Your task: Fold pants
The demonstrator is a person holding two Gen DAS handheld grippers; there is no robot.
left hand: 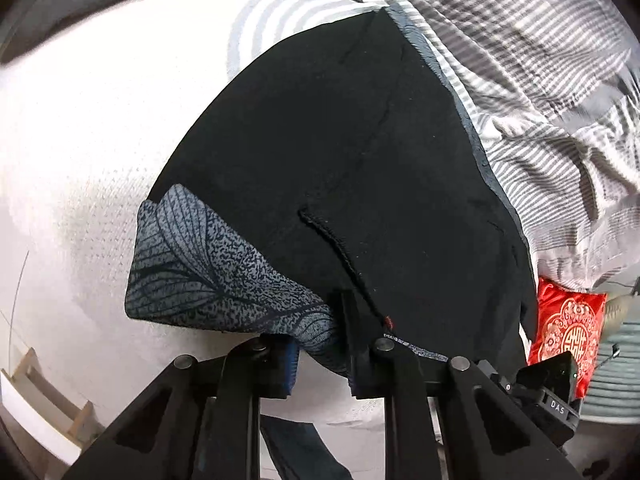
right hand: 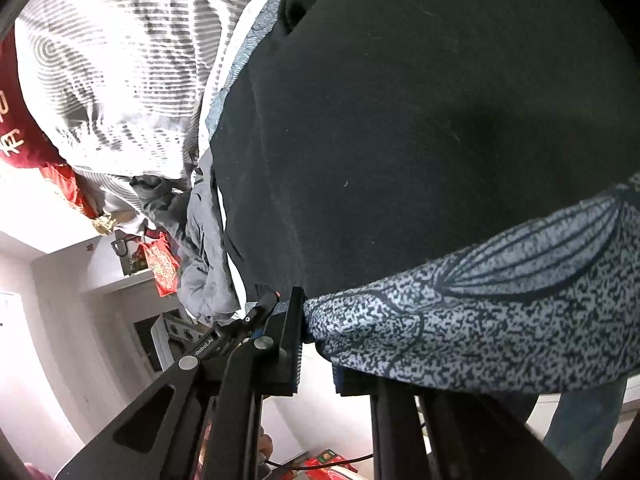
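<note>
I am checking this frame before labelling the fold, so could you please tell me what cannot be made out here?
- Left wrist view: the left gripper pinches the patterned waistband; the cloth hides its pad faces.
- Right wrist view: the black pants fill the picture, their far end cut off at the top and right edges.
- Right wrist view: the waistband drapes over the right gripper, hiding one finger.
</note>
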